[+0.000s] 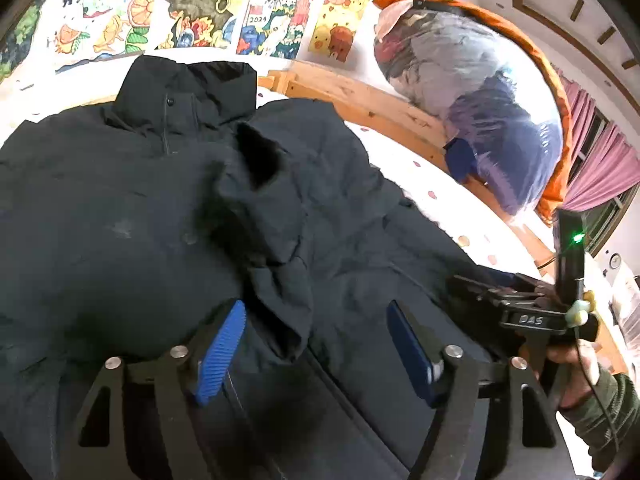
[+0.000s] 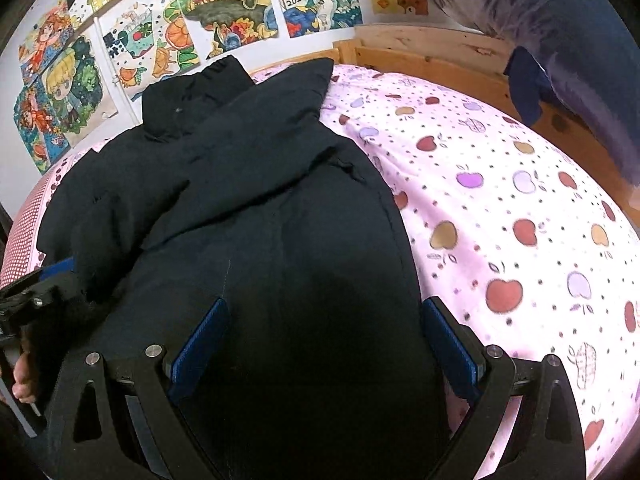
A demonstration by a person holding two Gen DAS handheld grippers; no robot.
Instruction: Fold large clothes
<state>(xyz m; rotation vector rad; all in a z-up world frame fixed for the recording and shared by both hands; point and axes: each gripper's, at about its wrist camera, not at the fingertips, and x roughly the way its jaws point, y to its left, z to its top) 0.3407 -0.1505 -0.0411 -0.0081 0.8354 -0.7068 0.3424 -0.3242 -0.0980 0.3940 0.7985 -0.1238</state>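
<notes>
My left gripper (image 1: 316,344) hangs over the near half of the black jacket (image 1: 140,208), its blue pads (image 1: 224,350) spread wide. A folded sleeve (image 1: 276,240) of the jacket runs down between them, its cuff lying by the left pad; neither pad pinches it, so I have hold of nothing here.

My right gripper (image 2: 324,344) is likewise wide open, with its blue pads (image 2: 200,344) set either side of the near hem of the jacket (image 2: 260,220). The right pad stands at the jacket's right edge, where the cloth meets the sheet. Whether the pads touch the cloth I cannot tell; they are not closed on it.

The jacket lies flat on the bed, collar (image 2: 200,92) at the far end toward the wall, hem near me, one sleeve folded across the chest. It occupies the left part of the apple-print bedsheet (image 2: 500,208), which is bare to the right.

From the left wrist view, my right gripper (image 1: 532,316) appears at the right edge, held in my right hand (image 1: 576,364), with a green light showing above it.

At the far side: the wooden bed frame (image 1: 360,96), coloured drawings (image 2: 224,4) on the wall, and a clear bag of clothes (image 1: 472,92) resting on the frame at the far right.
</notes>
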